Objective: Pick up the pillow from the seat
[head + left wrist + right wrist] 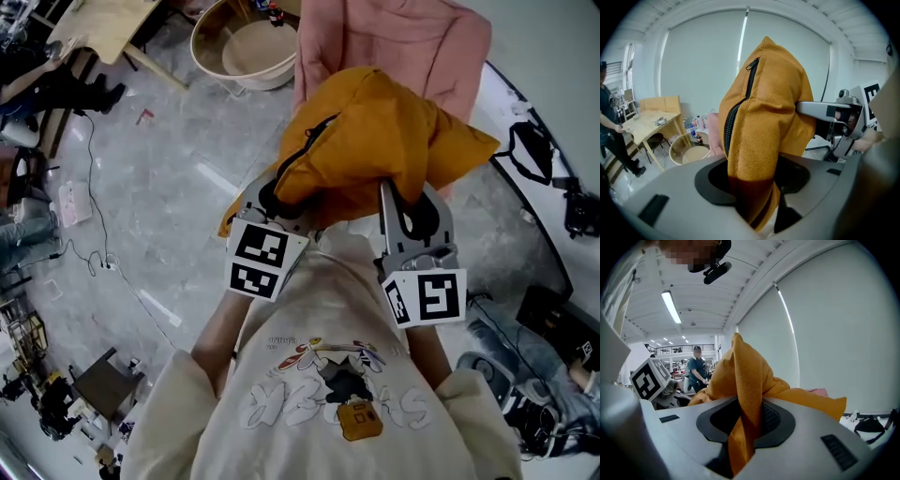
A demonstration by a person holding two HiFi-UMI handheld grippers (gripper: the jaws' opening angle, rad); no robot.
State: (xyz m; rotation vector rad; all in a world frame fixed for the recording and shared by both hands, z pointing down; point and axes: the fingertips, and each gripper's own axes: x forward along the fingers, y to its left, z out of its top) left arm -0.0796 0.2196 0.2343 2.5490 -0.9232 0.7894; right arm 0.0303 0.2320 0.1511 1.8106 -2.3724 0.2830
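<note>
Evidently both hands are held out level in front of the person's chest, side by side, with the grippers pointing away toward the far side and each marker cube sitting nearest the body. One pillow, orange with a single dark zip along its left edge, hangs between the two grippers above the grey floor. It is lifted on the near side of the one pink seat. One round wooden tub stands on the floor to the far left of the seat.

Two tongs are at work. The left gripper has its jaws partly apart and clamped on a thick fold of the pillow just beside the zip. The right gripper has its jaws much closer together, pinching a thin upright fold of the pillow's right side.
</note>
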